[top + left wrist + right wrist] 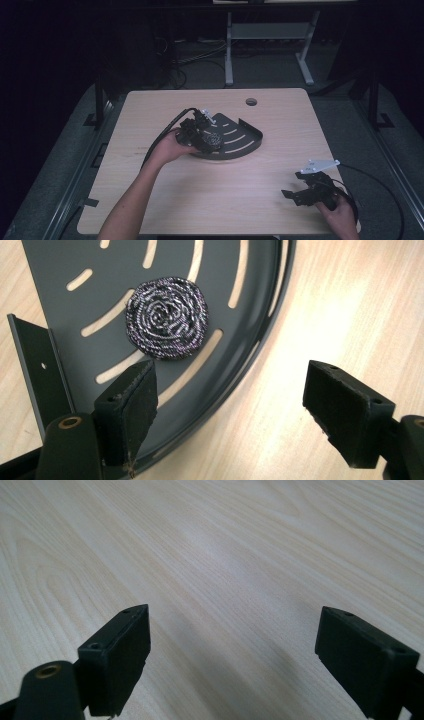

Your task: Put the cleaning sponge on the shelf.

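Left gripper [230, 405] hangs over the tray [65, 270], jaws wide apart, nothing between the pads; the scourer [166, 317] lies loose on the tray floor, ahead of the jaws and apart from them. In the high view the tray [250, 135] sits mid-table, nearer the far edge, with the scourer [213, 140] near its left side, partly under the left gripper [200, 132]. Right gripper [232, 650] is also wide open and empty, low over bare table [210, 540] near the front right corner [305, 192].

Risks, as judged:
- One pad [127, 400] sits over the curved rim; a straight drop could clip the rim and shove or tip the tray.
- The upright wall [37, 370] is close beside that pad, so sideways drift could hit it.
- The scourer looks springy and light; a shallow pinch could let it squirt out or snag in a slot.

Materials: scourer is a round coiled wire pad, shiny, dark with a purple glint. Tray is a quarter-round dark grey sheet-metal shelf, matte, with curved slots and a raised lip. Table is pale wood-grain laminate, smooth. Pads are black, matte, blocky.
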`<state>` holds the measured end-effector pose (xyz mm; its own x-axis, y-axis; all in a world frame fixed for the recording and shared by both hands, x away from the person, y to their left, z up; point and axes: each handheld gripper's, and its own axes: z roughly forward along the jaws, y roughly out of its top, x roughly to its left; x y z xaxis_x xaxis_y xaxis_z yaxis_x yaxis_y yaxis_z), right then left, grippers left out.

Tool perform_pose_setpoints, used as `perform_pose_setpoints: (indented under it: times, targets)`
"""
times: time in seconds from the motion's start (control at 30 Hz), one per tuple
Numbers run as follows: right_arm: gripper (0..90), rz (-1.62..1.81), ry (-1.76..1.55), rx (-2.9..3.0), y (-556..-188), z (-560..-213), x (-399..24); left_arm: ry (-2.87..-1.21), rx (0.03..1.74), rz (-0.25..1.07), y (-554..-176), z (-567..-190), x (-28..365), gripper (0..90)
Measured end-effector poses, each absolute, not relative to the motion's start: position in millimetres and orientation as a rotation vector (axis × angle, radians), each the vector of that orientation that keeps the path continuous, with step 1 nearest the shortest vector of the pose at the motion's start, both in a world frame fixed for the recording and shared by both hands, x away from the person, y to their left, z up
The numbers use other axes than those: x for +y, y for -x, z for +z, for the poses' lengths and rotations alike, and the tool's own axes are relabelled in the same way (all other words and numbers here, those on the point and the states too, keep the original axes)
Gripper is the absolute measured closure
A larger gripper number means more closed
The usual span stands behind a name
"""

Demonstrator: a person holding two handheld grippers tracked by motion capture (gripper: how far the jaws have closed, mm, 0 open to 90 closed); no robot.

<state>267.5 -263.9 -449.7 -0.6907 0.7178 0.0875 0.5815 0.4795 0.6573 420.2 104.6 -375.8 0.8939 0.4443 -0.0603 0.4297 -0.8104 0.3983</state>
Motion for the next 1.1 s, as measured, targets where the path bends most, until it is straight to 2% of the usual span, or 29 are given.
perform_pose_setpoints:
  times: [1.1]
  targets:
    - [14.2, 0.993, -1.111, 2.539, -270, -451, -256, -2.64, 0.66, 0.05, -377, -393, 137, 20.9]
